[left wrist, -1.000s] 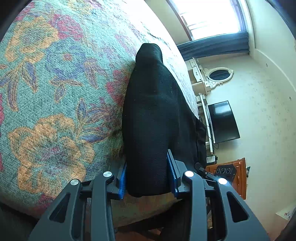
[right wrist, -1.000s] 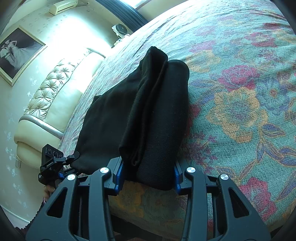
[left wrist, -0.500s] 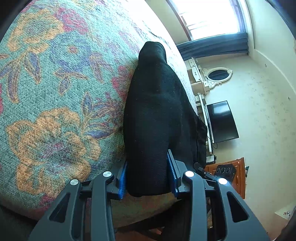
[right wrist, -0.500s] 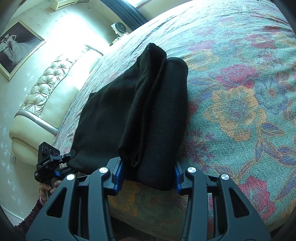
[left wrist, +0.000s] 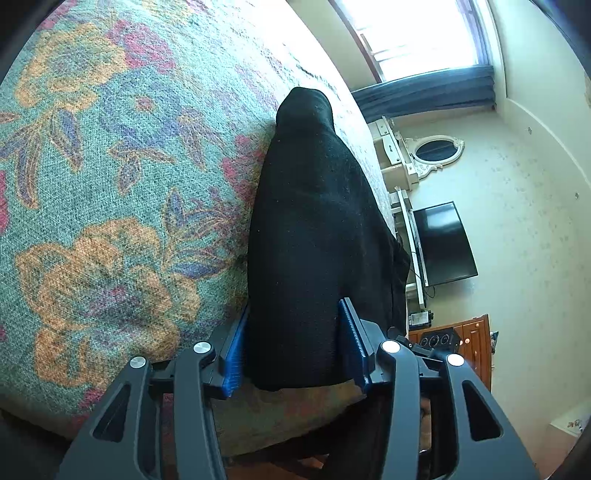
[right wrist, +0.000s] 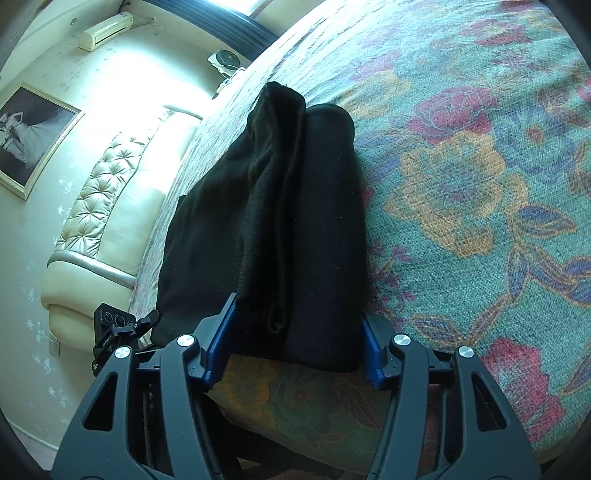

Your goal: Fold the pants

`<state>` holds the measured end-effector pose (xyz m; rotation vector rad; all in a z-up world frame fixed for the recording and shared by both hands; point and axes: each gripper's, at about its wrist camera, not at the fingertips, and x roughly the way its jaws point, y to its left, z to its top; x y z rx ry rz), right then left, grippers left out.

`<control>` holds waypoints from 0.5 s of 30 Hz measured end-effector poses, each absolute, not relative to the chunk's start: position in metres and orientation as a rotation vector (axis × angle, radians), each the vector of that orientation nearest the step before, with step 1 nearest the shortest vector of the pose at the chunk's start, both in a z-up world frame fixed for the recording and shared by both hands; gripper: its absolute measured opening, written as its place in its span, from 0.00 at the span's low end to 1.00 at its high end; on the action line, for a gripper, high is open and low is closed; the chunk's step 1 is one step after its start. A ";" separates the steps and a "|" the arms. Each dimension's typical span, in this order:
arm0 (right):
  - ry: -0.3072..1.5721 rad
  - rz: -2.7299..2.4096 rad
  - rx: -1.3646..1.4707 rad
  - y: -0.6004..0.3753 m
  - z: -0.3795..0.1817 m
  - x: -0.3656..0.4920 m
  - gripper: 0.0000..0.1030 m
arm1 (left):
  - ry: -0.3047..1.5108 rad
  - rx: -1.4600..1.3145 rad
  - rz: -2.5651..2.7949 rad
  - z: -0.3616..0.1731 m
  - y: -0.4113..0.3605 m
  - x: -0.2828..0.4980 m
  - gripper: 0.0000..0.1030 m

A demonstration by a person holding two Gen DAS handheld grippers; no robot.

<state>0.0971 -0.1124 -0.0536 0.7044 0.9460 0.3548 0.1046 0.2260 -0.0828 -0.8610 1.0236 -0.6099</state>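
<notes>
- Left wrist view: the left gripper (left wrist: 295, 347) sits at the near edge of the bed (left wrist: 92, 206), its blue pads (left wrist: 234, 354) on either side of the near end of the black pants (left wrist: 314, 229). Its jaws have just been opening; the cloth lies between them, and a thin gap shows at the right pad, so the pads no longer press on it.
- The pants lie folded in a long narrow stack on the flowered bedspread, running straight away from the gripper to a rounded far end.
- Beyond the bed on the right stand a dark television (left wrist: 443, 243), a wooden cabinet (left wrist: 472, 332) below it, an oval mirror (left wrist: 436, 149), and a window (left wrist: 417, 33) with a dark curtain (left wrist: 424, 92).
- Right wrist view: the right gripper (right wrist: 295, 350) also straddles the near end of the pants (right wrist: 280, 229). Its jaws have just been opening too; the folded layers sit between the pads (right wrist: 221, 339), which stand about half spread and clear of the cloth.
- Here the stack shows a thick folded roll on the right and a flatter layer spreading left.
- At the lower left the other gripper's black body (right wrist: 118, 325) shows just beside the bed edge.
- Farther off are a cream tufted headboard (right wrist: 110, 206), a framed picture (right wrist: 29, 133) and a wall air conditioner (right wrist: 105, 29).
</notes>
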 end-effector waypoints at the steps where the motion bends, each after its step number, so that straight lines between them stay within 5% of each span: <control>1: 0.945 0.350 0.696 -0.112 -0.053 0.096 0.60 | 1.018 -0.840 -0.601 -0.081 0.225 0.104 0.50; 5: 0.937 0.336 0.701 -0.117 -0.052 0.090 0.65 | 0.990 -0.694 -0.556 -0.065 0.216 0.093 0.69; 15: 0.932 0.244 0.669 -0.132 -0.048 0.075 0.73 | 0.940 -0.456 -0.392 -0.049 0.202 0.067 0.81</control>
